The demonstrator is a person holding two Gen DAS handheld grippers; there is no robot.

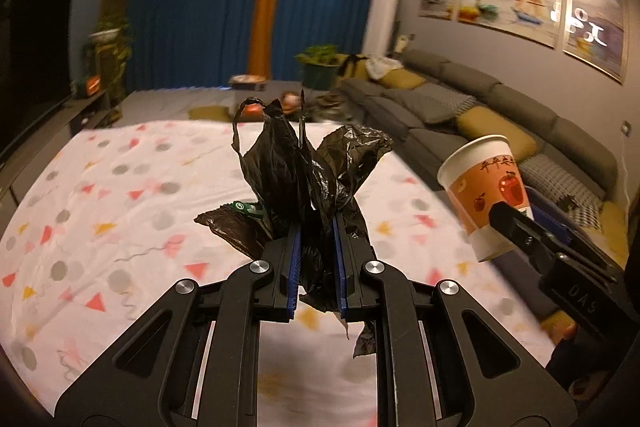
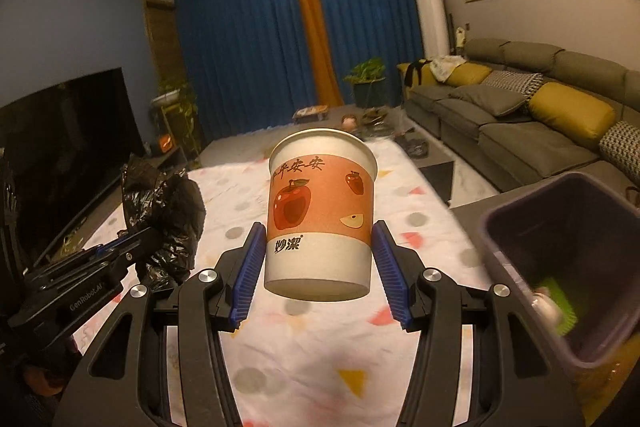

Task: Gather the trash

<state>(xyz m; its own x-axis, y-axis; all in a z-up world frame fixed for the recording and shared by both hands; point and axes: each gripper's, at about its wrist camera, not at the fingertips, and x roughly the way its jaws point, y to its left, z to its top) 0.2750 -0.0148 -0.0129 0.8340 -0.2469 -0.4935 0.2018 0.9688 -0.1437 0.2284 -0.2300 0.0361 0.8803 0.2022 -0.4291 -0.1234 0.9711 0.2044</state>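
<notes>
Fingers of my left gripper (image 1: 316, 259) are pinching a crumpled black trash bag (image 1: 308, 167), held up above the patterned tabletop (image 1: 120, 187). Those of my right gripper (image 2: 318, 267) sit against both sides of an upright paper cup (image 2: 322, 211) printed with apples, lifted clear of the cloth. A dark bin (image 2: 500, 251) stands just to my right, something green inside.

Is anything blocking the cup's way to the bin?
Nothing visible. The right gripper holds the paper cup upright above the tablecloth; the purple bin stands open to its right, with open air between them.
</notes>
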